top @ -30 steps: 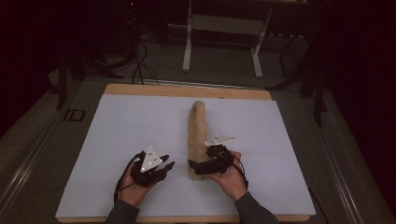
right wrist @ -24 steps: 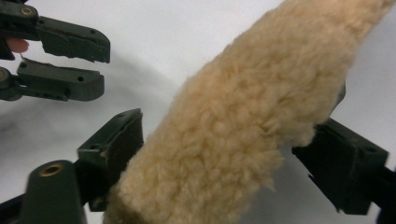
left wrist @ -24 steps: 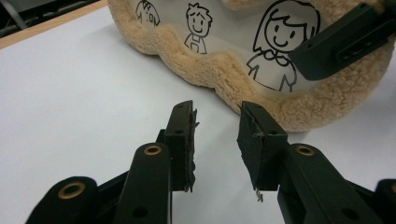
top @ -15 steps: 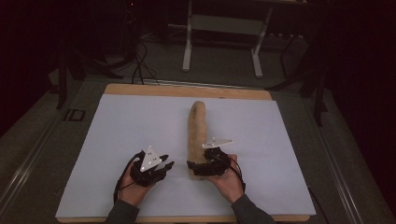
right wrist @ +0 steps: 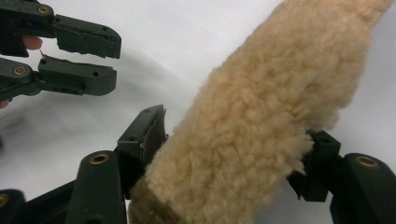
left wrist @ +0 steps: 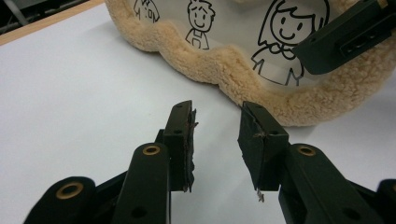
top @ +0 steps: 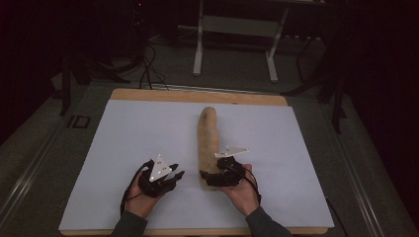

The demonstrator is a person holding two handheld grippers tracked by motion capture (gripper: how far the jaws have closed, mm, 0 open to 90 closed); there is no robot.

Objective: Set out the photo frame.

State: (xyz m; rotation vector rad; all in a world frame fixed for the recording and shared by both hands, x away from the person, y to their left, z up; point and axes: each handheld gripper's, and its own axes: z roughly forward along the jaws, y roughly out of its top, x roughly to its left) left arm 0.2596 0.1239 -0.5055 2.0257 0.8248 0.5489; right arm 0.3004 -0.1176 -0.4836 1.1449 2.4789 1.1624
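A long tan fleece piece (top: 207,133) lies lengthwise on the white sheet (top: 123,138), right of the middle. In the left gripper view its fleece edge (left wrist: 224,70) frames a white panel with cartoon figures. My right gripper (top: 207,177) straddles its near end. The jaws have just been closing, and both pads now touch the fleece (right wrist: 271,93) bulging between them in my right gripper (right wrist: 233,144). My left gripper (top: 177,175) rests on the sheet just left of it, open with nothing between its jaws (left wrist: 217,126). My left gripper (right wrist: 112,60) is seen side-on at the upper left of the right gripper view.
The white sheet covers a wooden tabletop (top: 148,95) whose edge shows at the back. Beyond the table stand a metal frame's legs (top: 234,24) and cables on the floor (top: 148,74). Bare sheet lies to the left and right of both hands.
The right gripper's jaws have narrowed around the near end of the fleece piece. Both hands stay where they were, and the left gripper looks the same.
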